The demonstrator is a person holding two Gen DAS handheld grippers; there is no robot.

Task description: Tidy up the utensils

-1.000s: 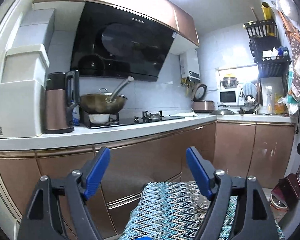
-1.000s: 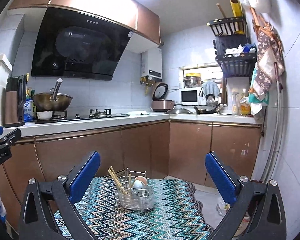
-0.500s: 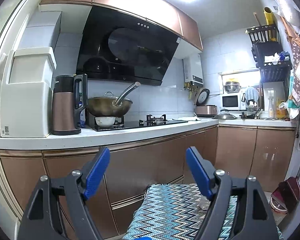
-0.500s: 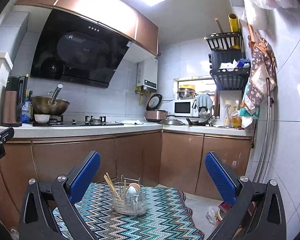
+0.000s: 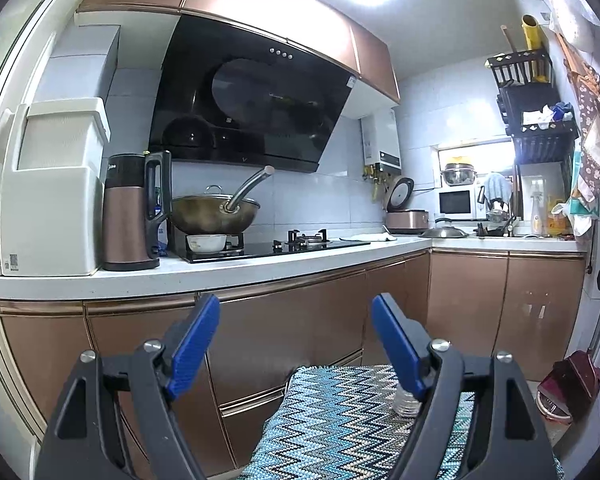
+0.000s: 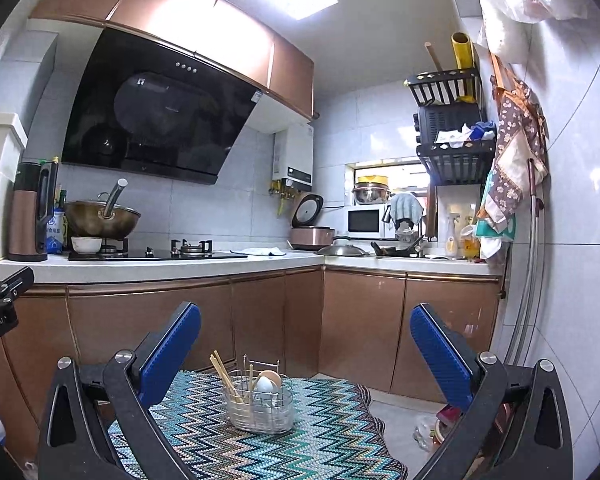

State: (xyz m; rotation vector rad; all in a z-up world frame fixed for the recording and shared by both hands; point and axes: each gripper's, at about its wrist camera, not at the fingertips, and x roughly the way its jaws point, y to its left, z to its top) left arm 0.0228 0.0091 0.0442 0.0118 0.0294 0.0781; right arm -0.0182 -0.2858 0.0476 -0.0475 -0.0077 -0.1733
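Note:
A wire utensil basket [image 6: 260, 406] stands on a zigzag-patterned cloth [image 6: 300, 440] in the right wrist view. It holds wooden chopsticks [image 6: 222, 372] and spoons [image 6: 266, 383]. My right gripper [image 6: 304, 348] is open and empty, raised above and short of the basket. My left gripper [image 5: 296, 344] is open and empty, held above the same cloth [image 5: 340, 420]. In the left wrist view only the basket's bottom edge [image 5: 405, 405] shows beside the right finger.
Copper cabinets [image 6: 260, 320] and a white counter [image 6: 180, 266] run behind the cloth. On the counter are a wok [image 6: 102, 220], a kettle [image 5: 132, 212], a hob [image 6: 156, 254] and a rice cooker [image 6: 312, 234]. The left gripper's body [image 6: 0, 304] shows at the right view's left edge.
Both grippers have tilted upward and drawn back a little, so the cloth and basket sit lower in view. Both stay open and empty.

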